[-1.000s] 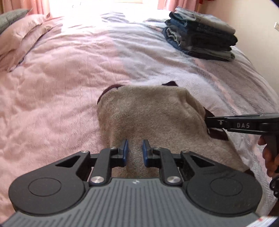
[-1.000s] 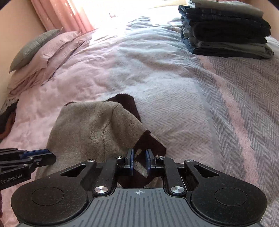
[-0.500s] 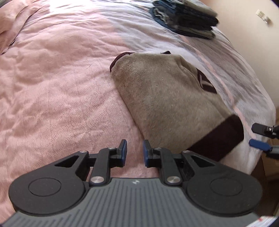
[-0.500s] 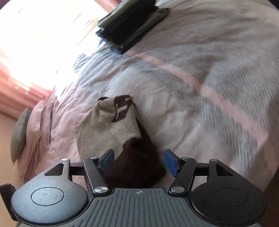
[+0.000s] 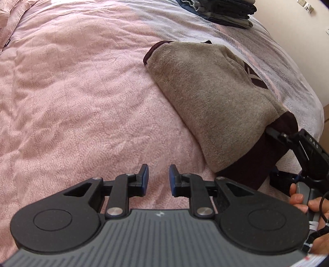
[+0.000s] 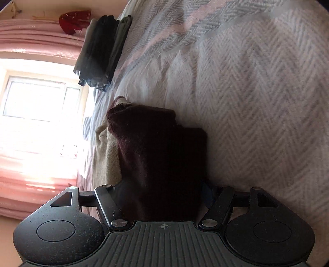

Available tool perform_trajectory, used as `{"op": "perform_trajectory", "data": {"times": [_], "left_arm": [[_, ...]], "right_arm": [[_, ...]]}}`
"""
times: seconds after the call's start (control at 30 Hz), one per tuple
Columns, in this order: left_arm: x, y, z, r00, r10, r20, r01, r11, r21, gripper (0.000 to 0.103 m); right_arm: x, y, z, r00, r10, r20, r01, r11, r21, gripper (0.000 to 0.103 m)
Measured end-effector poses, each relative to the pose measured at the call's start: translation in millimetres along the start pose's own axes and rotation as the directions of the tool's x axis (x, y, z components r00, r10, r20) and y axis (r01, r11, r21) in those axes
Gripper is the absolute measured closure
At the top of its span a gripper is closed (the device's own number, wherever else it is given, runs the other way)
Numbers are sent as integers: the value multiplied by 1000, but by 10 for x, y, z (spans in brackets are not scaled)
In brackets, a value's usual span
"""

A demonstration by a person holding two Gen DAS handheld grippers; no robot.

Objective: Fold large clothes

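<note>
Sweater (image 5: pixel 216 98) looks soft and floppy, so right gripper (image 6: pixel 162 197) spreads wide around its dark hem (image 6: pixel 162 156), and left gripper (image 5: pixel 158 177) hangs a little open, holding nothing.

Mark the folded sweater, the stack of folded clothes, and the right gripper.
folded sweater (image 5: pixel 209 90): left wrist view, tan top face.
stack of folded clothes (image 5: pixel 224 10): left wrist view, dark middle layers.
right gripper (image 6: pixel 162 197): right wrist view, midway between fingertips, around the maroon hem.

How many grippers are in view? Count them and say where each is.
2. The left gripper hovers open over the pink bedspread. The right gripper is open, its jaws either side of the sweater's dark hem.
</note>
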State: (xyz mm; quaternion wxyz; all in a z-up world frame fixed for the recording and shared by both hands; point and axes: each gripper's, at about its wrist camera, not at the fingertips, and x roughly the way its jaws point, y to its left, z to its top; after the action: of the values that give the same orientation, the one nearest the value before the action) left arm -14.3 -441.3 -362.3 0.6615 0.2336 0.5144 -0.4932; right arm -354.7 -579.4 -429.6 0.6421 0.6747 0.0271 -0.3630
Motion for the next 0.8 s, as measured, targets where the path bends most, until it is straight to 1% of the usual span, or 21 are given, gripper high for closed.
{"op": "perform_trajectory", "data": {"times": [0.03, 0.07, 0.13, 0.2, 0.23, 0.3, 0.4, 0.47, 0.5, 0.53, 0.57, 0.6, 0.63, 0.67, 0.7, 0.73, 0.77, 0.8], "left_arm": [[-2, -18, 19, 1000, -3, 5, 3, 1000, -2, 87], [-7, -34, 39, 1000, -1, 9, 1, 1000, -1, 87], [-18, -63, 92, 1000, 7, 19, -7, 1000, 2, 87], [-17, -99, 158, 1000, 12, 26, -12, 1000, 0, 87], [-13, -121, 196, 999, 15, 28, -15, 1000, -1, 87], [-8, -186, 284, 999, 15, 36, -15, 1000, 3, 87], [5, -334, 440, 998, 0, 58, -2, 999, 34, 87], [32, -432, 553, 997, -13, 76, 8, 998, 60, 87], [58, -483, 615, 996, -22, 86, 16, 997, 73, 87], [96, -535, 677, 995, -29, 96, 20, 996, 87, 87], [145, -590, 743, 994, -33, 104, 22, 995, 102, 87], [205, -650, 816, 994, -32, 109, 19, 993, 116, 87], [253, -717, 887, 993, -27, 114, 12, 992, 129, 87], [281, -783, 952, 991, -30, 127, 11, 990, 142, 87], [288, -854, 1019, 988, -37, 152, 14, 988, 152, 87], [283, -914, 1074, 983, -45, 178, 16, 987, 159, 87], [278, -982, 1127, 978, -52, 201, 17, 985, 171, 87], [275, -1057, 1169, 973, -58, 225, 15, 982, 190, 87]], "right_arm": [[35, 34, 31, 1000, 14, 0, -14, 1000, -19, 55], [61, 102, 75, 1000, 8, -5, -8, 998, -69, 84], [68, 327, 191, 999, -37, -21, 31, 974, -224, 86], [35, 549, 348, 997, -54, -53, 30, 925, -379, 87], [20, 675, 446, 995, -71, -73, 28, 880, -474, 87], [10, 871, 687, 990, -98, -103, 14, 791, -611, 88], [10, 1097, 1141, 989, -109, -102, -5, 658, -753, 89], [94, 1201, 1475, 985, -120, -121, -28, 581, -813, 89], [174, 1222, 1647, 982, -136, -131, -31, 571, -820, 89], [272, 1190, 1801, 974, -156, -164, -46, 574, -817, 89], [377, 1108, 1949, 959, -195, -206, -49, 601, -798, 87], [498, 1031, 2084, 941, -243, -235, -22, 650, -759, 79], [566, 958, 2175, 929, -286, -236, 34, 698, -715, 72], [568, 939, 2211, 931, -314, -186, 108, 723, -683, 62], [490, 959, 2221, 943, -318, -103, 172, 725, -667, 59], [351, 999, 2177, 952, -307, -9, 226, 720, -656, 59], [206, 1048, 2100, 955, -286, 75, 265, 713, -649, 59], [57, 1103, 1966, 953, -264, 151, 297, 701, -648, 59]]}}
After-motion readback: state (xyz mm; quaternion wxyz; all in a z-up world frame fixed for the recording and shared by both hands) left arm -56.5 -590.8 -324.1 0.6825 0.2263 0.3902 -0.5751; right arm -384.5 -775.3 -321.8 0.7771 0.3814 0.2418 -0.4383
